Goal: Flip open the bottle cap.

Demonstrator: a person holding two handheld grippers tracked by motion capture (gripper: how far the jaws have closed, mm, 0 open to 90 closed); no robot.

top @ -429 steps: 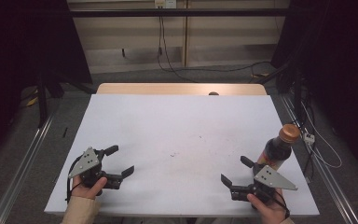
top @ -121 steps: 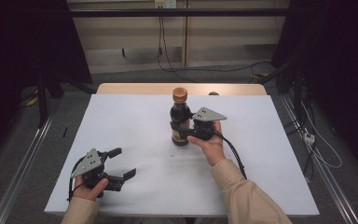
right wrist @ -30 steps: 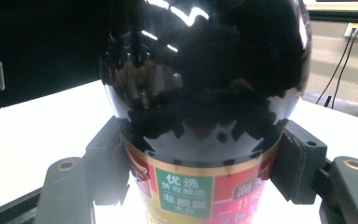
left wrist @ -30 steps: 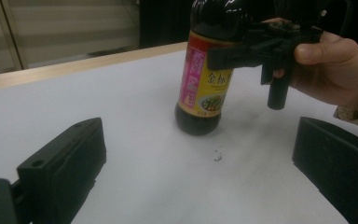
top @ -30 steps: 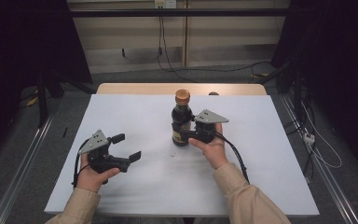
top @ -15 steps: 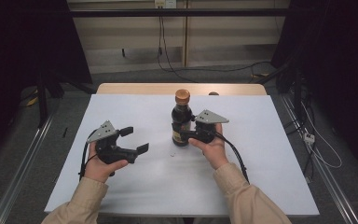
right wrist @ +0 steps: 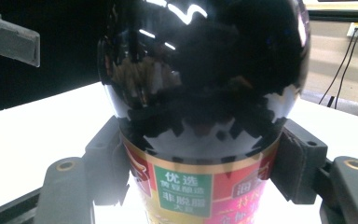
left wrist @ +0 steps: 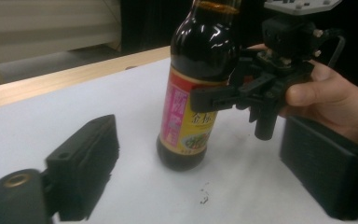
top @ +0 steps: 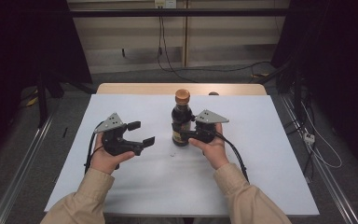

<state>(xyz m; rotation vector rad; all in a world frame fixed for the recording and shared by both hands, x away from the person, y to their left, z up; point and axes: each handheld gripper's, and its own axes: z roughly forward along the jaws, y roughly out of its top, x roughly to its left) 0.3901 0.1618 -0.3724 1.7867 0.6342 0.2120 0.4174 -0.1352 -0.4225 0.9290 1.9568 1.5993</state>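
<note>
Bottle point(top: 182, 122) clamped upright by right gripper point(top: 191, 134); left gripper point(top: 141, 134) (jaws wide) nearby on table point(top: 270, 154).

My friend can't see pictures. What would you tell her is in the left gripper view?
A dark sauce bottle with a pink and yellow label stands upright on a white table, clamped by the right gripper in a person's hand. The left gripper is open in front of it, one black jaw on each side.

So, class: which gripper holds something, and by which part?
The right gripper clamps the dark glass sauce bottle at its labelled body; the left gripper is open, holding nothing.
</note>
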